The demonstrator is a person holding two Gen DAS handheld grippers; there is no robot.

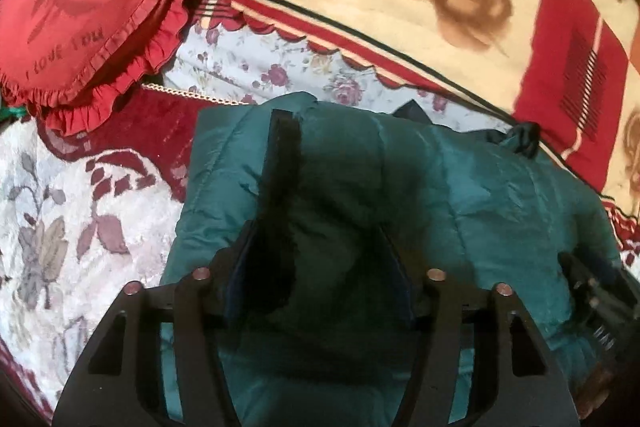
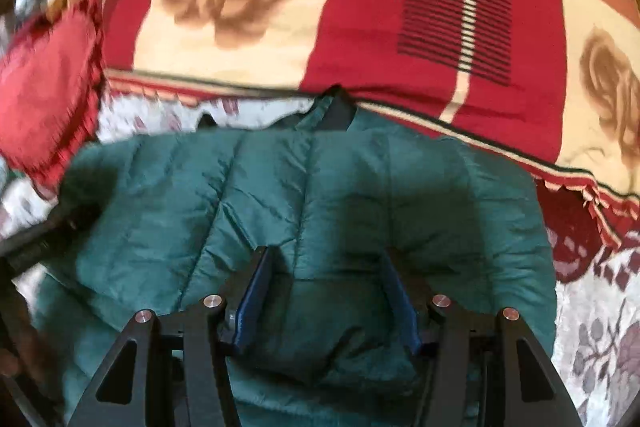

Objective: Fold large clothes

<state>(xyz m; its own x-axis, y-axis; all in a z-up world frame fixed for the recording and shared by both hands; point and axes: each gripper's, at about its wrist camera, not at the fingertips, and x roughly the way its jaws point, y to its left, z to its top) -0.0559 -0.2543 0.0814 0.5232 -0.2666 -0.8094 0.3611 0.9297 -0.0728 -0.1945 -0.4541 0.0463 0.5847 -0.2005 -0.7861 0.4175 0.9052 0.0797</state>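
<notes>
While both pairs of jaws stand wide apart with nothing between them, the left gripper (image 1: pixel 318 227) and the right gripper (image 2: pixel 326 259) hang just above a green quilted jacket (image 2: pixel 312 195), whose padded fabric fills the gap between each pair of blue-padded fingers (image 2: pixel 252 291); whether any finger touches the cloth cannot be told. The jacket lies bunched on the bed cover (image 1: pixel 80 211), a pale spread with dark red leaf and flower patterns. A black strap or trim (image 1: pixel 282 155) runs down the jacket in the left wrist view, ahead of the left gripper. In the right wrist view the jacket's dark collar (image 2: pixel 340 111) points toward the far side of the bed, where it meets a red and cream blanket (image 2: pixel 360 19) with brown rose prints. A red heart-shaped cushion (image 1: pixel 80 11) with a frilled edge lies at the far left of the bed, beside the jacket's left edge but apart from it.
</notes>
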